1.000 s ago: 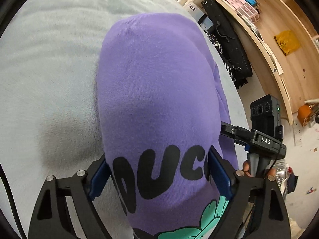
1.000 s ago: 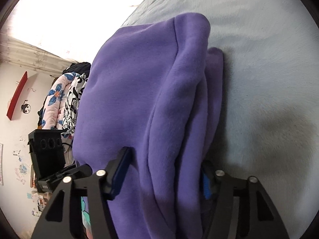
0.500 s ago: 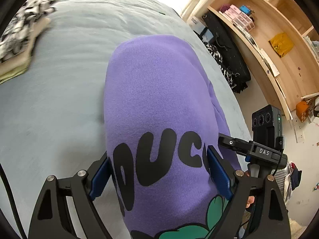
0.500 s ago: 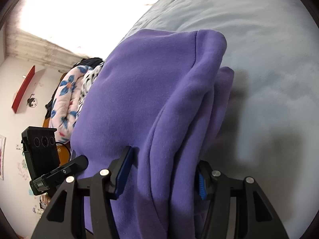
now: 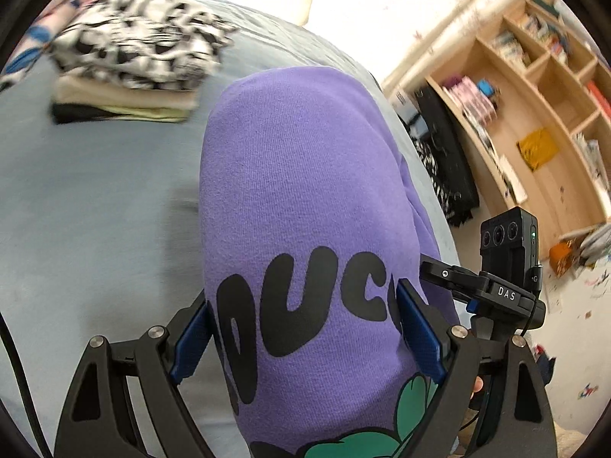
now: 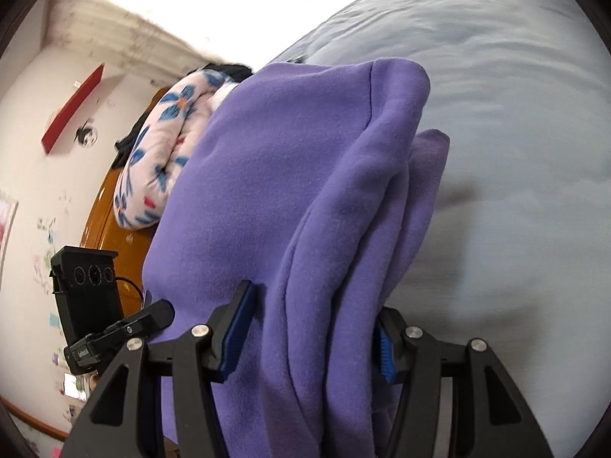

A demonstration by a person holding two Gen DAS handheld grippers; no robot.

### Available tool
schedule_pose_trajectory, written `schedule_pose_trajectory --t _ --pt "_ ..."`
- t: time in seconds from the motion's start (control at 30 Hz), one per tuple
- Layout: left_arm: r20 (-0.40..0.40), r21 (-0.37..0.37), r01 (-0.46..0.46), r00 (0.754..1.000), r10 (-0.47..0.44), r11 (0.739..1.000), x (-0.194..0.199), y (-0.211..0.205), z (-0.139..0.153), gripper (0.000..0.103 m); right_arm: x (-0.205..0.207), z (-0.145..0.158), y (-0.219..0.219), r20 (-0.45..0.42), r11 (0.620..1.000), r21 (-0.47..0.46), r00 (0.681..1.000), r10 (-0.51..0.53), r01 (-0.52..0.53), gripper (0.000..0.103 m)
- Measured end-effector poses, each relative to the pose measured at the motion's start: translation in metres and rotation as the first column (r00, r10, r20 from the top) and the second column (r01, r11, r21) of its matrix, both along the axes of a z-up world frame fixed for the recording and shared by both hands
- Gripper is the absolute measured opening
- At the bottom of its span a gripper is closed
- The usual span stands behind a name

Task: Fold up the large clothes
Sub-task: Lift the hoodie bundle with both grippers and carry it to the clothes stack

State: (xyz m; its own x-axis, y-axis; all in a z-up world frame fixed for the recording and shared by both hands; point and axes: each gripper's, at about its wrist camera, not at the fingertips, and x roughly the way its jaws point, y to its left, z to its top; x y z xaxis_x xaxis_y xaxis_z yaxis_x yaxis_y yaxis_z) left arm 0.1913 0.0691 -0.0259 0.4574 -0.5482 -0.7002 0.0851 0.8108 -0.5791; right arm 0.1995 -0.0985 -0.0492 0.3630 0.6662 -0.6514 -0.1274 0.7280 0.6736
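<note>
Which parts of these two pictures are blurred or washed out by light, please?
Left wrist view: the stack of folded clothes and the shelves are smeared by motion, and the window is blown out; the purple sweatshirt stays sharp. Right wrist view: the window is overexposed, and the bed cover looks streaked.

Both tools — left point(image 5: 303, 330), right point(image 6: 311, 330) — clamped.

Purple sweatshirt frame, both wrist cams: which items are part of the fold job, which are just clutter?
In the job:
- purple sweatshirt, folded, held over the blue-grey bedding
- left gripper, shut on it
- right gripper, shut on its layered edge

Lying about:
- stack of folded clothes on the bedding
- floral quilt
- wooden shelves
- black garments beside the shelves
</note>
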Motion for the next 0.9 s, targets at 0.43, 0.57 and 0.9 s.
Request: schedule_pose_trajectory --t 0.43,0.57,0.9 --pt "0.069 0.026 -0.117 0.991 0.115 0.993 0.012 0.14 0.032 0.087 0.066 0.035 0.137 0.076 0.995 0.011 0.992 0.097 -0.098 0.055" --pt "0.125 0.044 -0.127 0.985 0.121 0.991 0.058 0.17 0.061 0.087 0.119 0.059 0.156 0.126 0.996 0.022 0.988 0.088 -0.091 0.055" --pt "0.25 0.058 -0.139 0.961 0.121 0.989 0.221 0.226 0.097 0.088 0.28 0.088 0.177 0.266 0.998 0.054 0.964 0.018 -0.034 0.055"
